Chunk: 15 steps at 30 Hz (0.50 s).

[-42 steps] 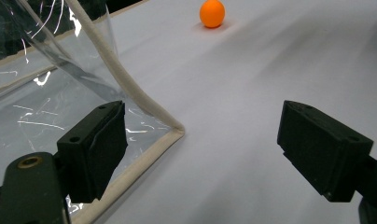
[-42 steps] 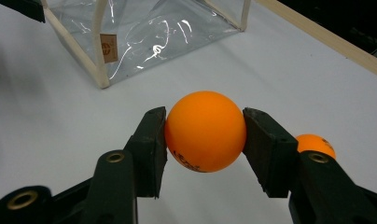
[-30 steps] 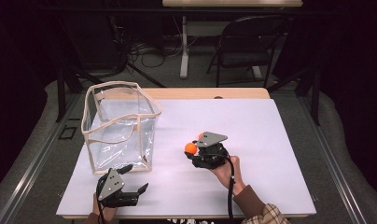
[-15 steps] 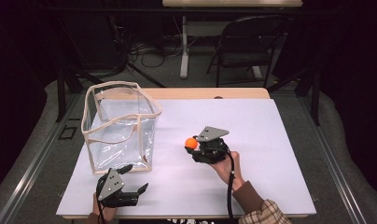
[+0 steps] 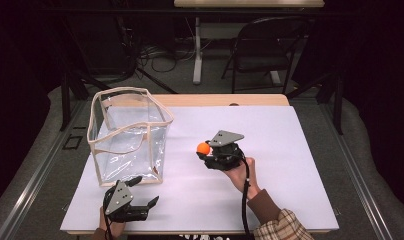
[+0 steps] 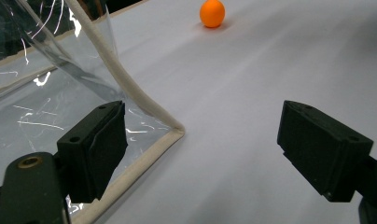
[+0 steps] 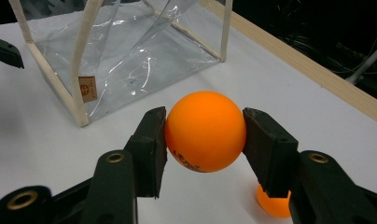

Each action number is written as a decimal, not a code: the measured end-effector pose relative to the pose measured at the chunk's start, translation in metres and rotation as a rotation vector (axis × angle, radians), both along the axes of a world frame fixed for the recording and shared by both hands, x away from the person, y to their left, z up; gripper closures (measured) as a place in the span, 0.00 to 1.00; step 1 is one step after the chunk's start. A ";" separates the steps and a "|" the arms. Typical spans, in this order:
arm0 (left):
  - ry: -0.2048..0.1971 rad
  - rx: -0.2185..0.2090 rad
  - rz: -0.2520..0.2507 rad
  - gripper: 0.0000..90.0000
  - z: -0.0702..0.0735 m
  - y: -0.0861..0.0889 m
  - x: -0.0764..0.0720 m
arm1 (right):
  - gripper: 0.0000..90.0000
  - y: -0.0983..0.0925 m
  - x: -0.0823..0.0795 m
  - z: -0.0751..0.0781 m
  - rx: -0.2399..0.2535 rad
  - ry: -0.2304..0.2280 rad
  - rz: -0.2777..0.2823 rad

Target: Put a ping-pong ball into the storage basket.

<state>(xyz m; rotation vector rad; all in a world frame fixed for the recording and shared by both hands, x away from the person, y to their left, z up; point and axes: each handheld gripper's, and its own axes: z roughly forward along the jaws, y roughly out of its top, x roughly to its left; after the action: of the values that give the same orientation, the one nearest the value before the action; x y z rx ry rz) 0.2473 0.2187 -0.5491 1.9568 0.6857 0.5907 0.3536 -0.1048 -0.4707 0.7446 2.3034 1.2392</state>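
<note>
Gripping orange ball point(image 7: 205, 131), right gripper point(image 7: 204, 135) level

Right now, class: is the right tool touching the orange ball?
Touching. In the right gripper view, the right tool has both black pads pressed against the sides of the orange ball, with no gap.

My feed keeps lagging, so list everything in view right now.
held ball: one, orange, between the right gripper's fingers
loose ball: one, orange, on the table
clear bag: one, see-through with beige trim, upright on the table's left part, open top
table: one, white top with a wooden far edge
folding chair: one, black, beyond the table
left gripper: one, black, fingers apart, beside the bag's near corner
right gripper: one, black, mid-table
hands: two, left hand, right hand with plaid sleeve
</note>
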 end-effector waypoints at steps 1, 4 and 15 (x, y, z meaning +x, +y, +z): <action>0.000 -0.001 0.001 0.18 0.000 0.000 0.000 | 0.57 0.000 0.001 0.001 -0.003 -0.002 0.000; 0.000 -0.002 0.002 0.18 0.000 0.000 0.000 | 0.57 0.001 0.003 0.003 0.004 -0.003 -0.003; 0.001 0.000 0.000 0.18 0.000 0.000 0.000 | 0.57 0.005 0.011 0.010 0.011 -0.011 -0.004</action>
<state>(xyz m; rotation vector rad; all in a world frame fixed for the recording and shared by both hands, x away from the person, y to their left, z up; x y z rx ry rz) 0.2476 0.2188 -0.5491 1.9570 0.6865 0.5897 0.3642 -0.1001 -0.4604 0.7438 2.2871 1.2523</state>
